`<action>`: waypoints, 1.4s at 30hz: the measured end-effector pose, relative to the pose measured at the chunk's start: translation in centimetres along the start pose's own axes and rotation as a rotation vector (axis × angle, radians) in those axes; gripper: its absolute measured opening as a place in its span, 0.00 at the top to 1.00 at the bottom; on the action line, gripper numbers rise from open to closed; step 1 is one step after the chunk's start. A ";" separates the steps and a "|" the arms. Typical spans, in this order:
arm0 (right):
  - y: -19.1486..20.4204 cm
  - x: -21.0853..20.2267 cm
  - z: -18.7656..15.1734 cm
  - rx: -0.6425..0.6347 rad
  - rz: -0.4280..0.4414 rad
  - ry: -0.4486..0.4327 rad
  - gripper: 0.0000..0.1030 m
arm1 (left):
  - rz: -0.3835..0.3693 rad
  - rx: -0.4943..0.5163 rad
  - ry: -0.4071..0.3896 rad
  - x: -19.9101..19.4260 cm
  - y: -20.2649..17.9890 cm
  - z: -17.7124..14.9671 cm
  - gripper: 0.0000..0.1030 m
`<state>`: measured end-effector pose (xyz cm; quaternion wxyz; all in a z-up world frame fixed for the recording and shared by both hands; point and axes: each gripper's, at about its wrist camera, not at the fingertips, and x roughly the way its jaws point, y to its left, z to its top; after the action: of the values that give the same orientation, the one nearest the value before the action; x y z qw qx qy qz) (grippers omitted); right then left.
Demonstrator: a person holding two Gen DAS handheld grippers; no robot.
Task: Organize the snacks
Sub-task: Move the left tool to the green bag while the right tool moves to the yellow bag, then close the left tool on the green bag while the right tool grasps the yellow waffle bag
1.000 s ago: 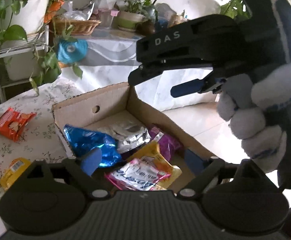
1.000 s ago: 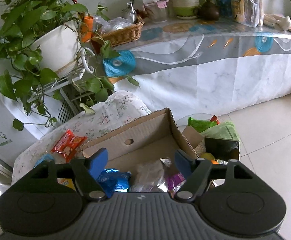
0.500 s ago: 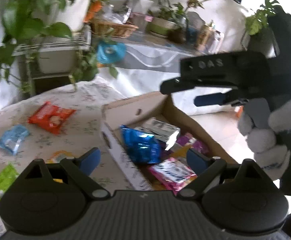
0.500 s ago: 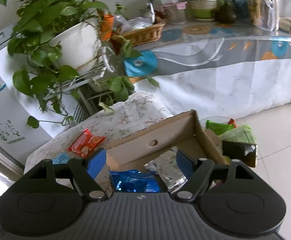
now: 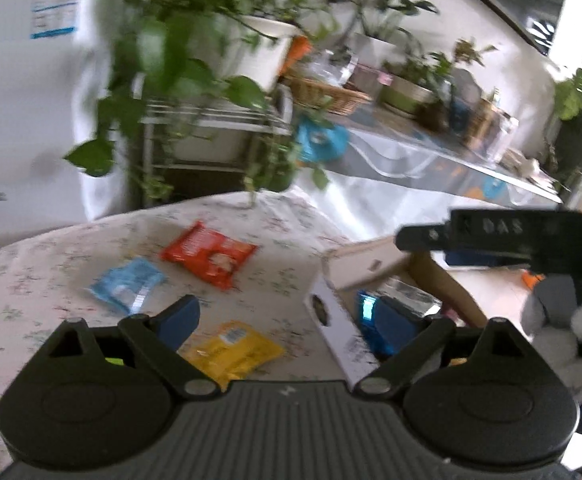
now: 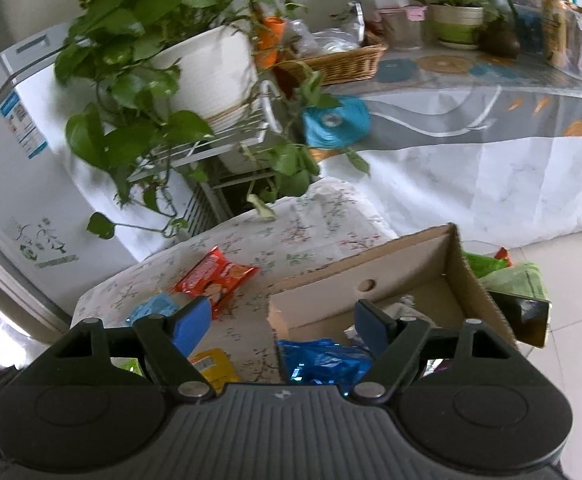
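Left wrist view: left tongs (image 5: 287,322) wide open, empty, above the floral-cloth counter (image 5: 51,256). Red snack packet (image 5: 209,256) lies flat, long axis running from near left to far right; light-blue packet (image 5: 127,286) and yellow packet (image 5: 237,350) nearer. Cardboard box (image 5: 333,320) on the right holds a blue foil bag (image 5: 375,320). Right tongs (image 6: 281,322), jaws just opening, empty. Potted plants behind.

On the table (image 5: 43,256) lie three snack packs (image 5: 207,258) to the left of the box (image 6: 407,276). More packs (image 6: 323,360) sit inside the box. Behind the table stands a plant pot (image 6: 211,76) on a rack (image 6: 207,148).
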<state>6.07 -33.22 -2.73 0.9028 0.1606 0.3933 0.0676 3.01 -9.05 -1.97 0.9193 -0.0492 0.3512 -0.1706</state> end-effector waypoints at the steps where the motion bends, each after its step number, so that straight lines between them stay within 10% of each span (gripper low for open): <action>1: 0.3 0.1 0.0 -0.005 0.006 0.002 0.19 | 0.013 -0.007 -0.003 -0.2 0.6 0.2 0.09; 26: 8.4 6.6 -2.3 -0.152 0.129 0.203 0.17 | 0.248 -0.215 0.204 3.4 13.5 -2.0 0.07; 42: 9.4 11.7 -3.9 0.010 0.053 0.403 0.12 | 0.114 0.304 0.259 7.4 10.5 -5.0 0.07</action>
<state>11.18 -20.56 -10.04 0.8030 0.1587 0.5618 0.1200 7.75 -1.64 -12.59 0.8715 0.1323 0.4389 -0.1744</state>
